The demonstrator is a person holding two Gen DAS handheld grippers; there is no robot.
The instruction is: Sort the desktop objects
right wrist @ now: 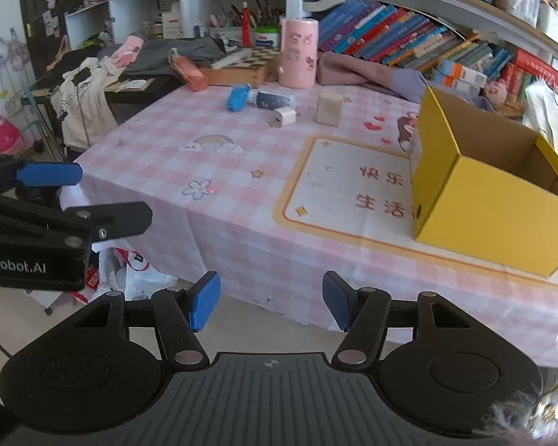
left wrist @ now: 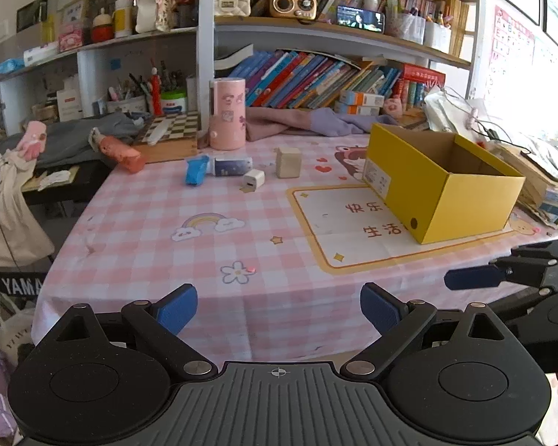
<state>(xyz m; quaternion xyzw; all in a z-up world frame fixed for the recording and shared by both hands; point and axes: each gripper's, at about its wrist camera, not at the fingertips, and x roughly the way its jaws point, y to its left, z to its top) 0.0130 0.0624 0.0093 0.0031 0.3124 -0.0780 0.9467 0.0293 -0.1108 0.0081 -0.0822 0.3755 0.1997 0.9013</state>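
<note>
You are looking at a pink-and-white checked tabletop point(left wrist: 160, 245) carrying a yellow box point(left wrist: 442, 182), a blue object point(left wrist: 196, 170), a white charger point(left wrist: 254, 178), a beige block point(left wrist: 288, 162) and a pink cylinder point(left wrist: 227, 113).

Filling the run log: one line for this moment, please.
left gripper open, empty | right gripper open, empty | yellow box empty | charger on table

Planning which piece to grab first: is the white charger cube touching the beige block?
Apart. The left wrist view shows a strip of checked tablecloth between the white charger cube and the beige block; the right wrist view shows the same gap.
</note>
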